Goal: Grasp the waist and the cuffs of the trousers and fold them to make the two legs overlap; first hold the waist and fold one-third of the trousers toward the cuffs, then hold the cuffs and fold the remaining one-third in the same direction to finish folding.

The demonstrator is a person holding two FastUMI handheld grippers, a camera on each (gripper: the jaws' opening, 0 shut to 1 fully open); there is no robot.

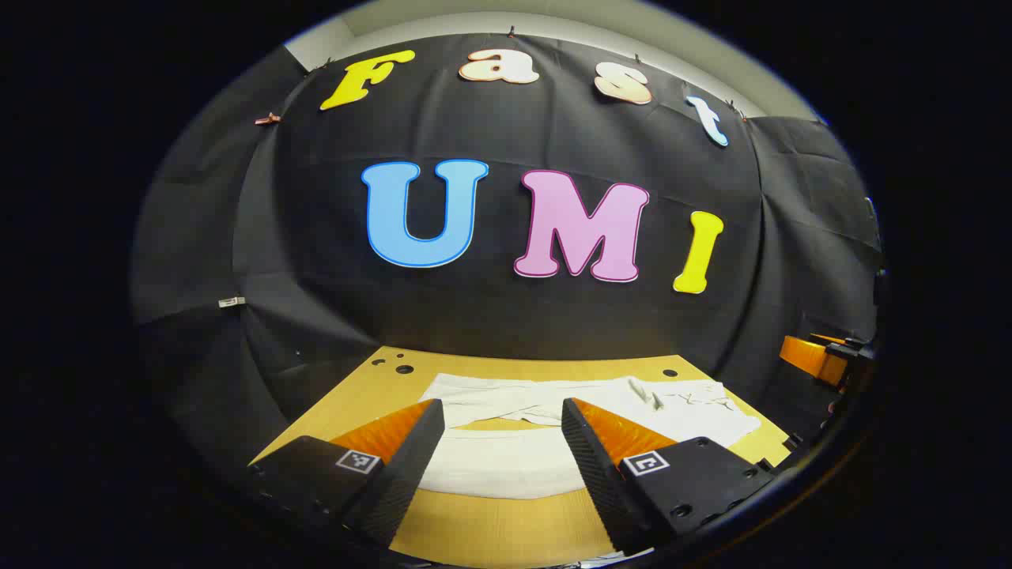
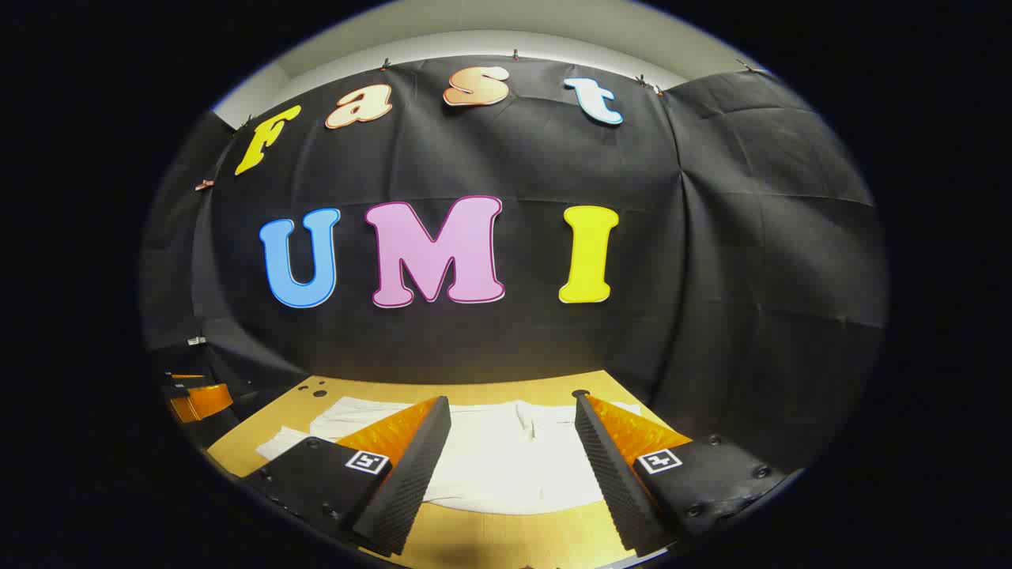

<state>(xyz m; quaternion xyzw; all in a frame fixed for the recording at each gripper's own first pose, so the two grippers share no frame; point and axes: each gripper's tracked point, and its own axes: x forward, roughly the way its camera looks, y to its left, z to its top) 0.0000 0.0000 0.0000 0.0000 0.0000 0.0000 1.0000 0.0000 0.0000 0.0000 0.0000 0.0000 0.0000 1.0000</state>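
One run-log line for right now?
left gripper: open, empty | right gripper: open, empty | trousers: flat on table, unfolded

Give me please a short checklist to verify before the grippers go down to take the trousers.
1. Left gripper open: ok, its fingers stand wide apart with nothing between them.
2. Right gripper open: ok, wide apart and holding nothing.
3. Trousers lying on the table: ok, white cloth spread ahead of both grippers, with wrinkles at the far side.
4. Grippers apart from the cloth: ok, neither one touches it.
5. Which end is the waist and which the cuffs: cannot tell from these views.
6. Two legs already overlapping: cannot tell; the far part looks bunched.
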